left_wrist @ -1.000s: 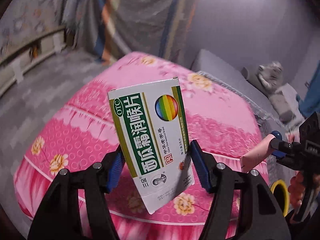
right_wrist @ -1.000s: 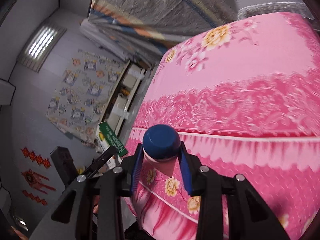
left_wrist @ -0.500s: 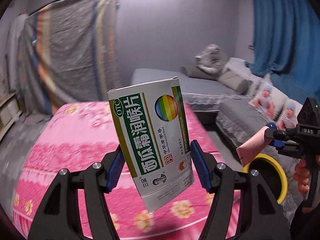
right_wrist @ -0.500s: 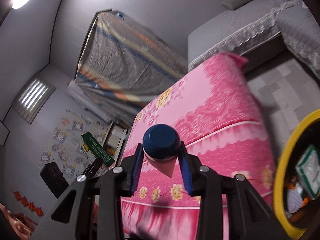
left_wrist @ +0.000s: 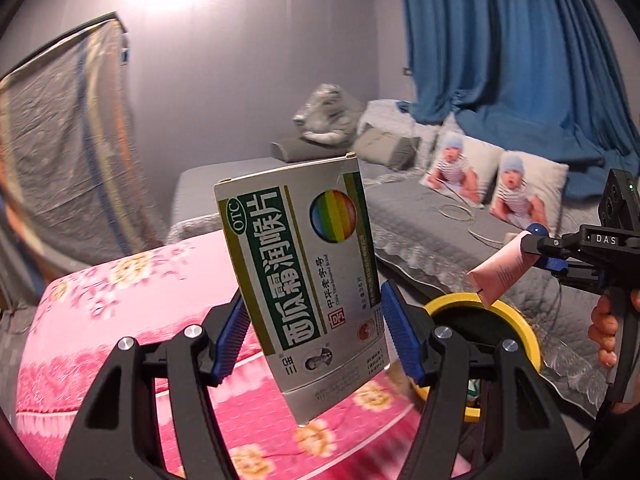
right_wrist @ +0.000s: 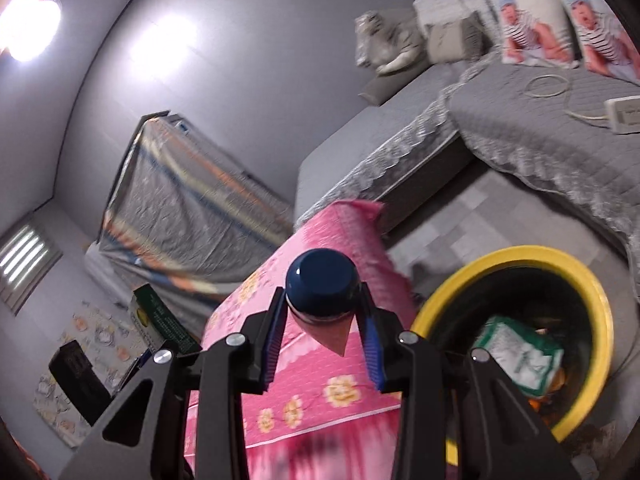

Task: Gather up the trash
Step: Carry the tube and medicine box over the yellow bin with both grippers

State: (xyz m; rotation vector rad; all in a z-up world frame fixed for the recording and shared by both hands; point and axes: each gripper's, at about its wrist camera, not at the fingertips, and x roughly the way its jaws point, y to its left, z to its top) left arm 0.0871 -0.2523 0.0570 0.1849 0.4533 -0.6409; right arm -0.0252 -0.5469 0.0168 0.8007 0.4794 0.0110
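The left gripper [left_wrist: 312, 344] is closed on a green and white medicine box [left_wrist: 302, 276], its blue pads pressing the box's two long edges. The box stands nearly upright, tilted a little, held in the air over the pink flowered bed cover [left_wrist: 120, 304]. To its right and lower, the yellow-rimmed bin [left_wrist: 516, 320] stands on the floor between the pink bed and the grey sofa [left_wrist: 440, 232]. Farther right, the right gripper [right_wrist: 324, 340] is clamped just under the dark blue cap [right_wrist: 322, 286] of a pink tube [left_wrist: 502, 270], whose flat crimped end hangs down toward the bin's near rim.

The step in hand looks like carrying both pieces to the bin and dropping them. To do it well, I would bring each gripper fully above the dark opening before letting go, not just over the rim. The tube is closer, so it should probably go first. The box is wide and light, so I would tip it edge-down and release it low, or it may catch the rim and slide off onto the floor.

The bin's far side is cut off behind the left gripper's frame in the left view. Inside it, a green and white packet [right_wrist: 520, 356] shows, but the rest of the contents are dark and blurred. The box's back face is hidden.
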